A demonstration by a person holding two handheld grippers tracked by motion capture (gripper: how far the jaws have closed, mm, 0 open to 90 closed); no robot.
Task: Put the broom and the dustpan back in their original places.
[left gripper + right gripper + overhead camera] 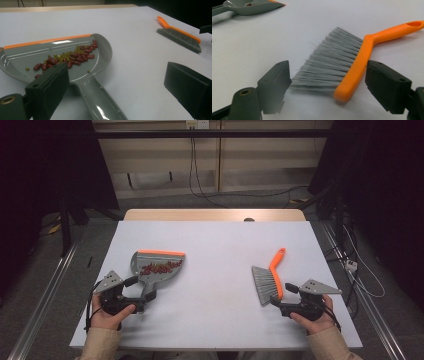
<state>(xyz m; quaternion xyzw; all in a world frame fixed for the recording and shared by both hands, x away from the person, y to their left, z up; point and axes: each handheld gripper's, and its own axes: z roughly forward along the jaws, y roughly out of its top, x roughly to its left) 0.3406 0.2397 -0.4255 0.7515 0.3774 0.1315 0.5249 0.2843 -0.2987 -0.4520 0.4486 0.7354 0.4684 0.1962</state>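
A grey dustpan (157,265) with an orange lip lies on the white table at the left, holding red beans and small green ones (71,58). Its handle (98,100) runs back between the jaws of my left gripper (145,295), which stand wide apart and do not press on it. At the right, a brush (270,282) with grey bristles (329,62) and an orange handle (387,31) lies flat. My right gripper (329,85) is open around the near end of the brush head, one jaw by the bristle tips and the other beside the orange back.
The white table top (215,240) has bare room between dustpan and brush. A wooden edge (215,215) runs along its far side. Cables (350,265) lie on the floor to the right, and metal rails flank the table.
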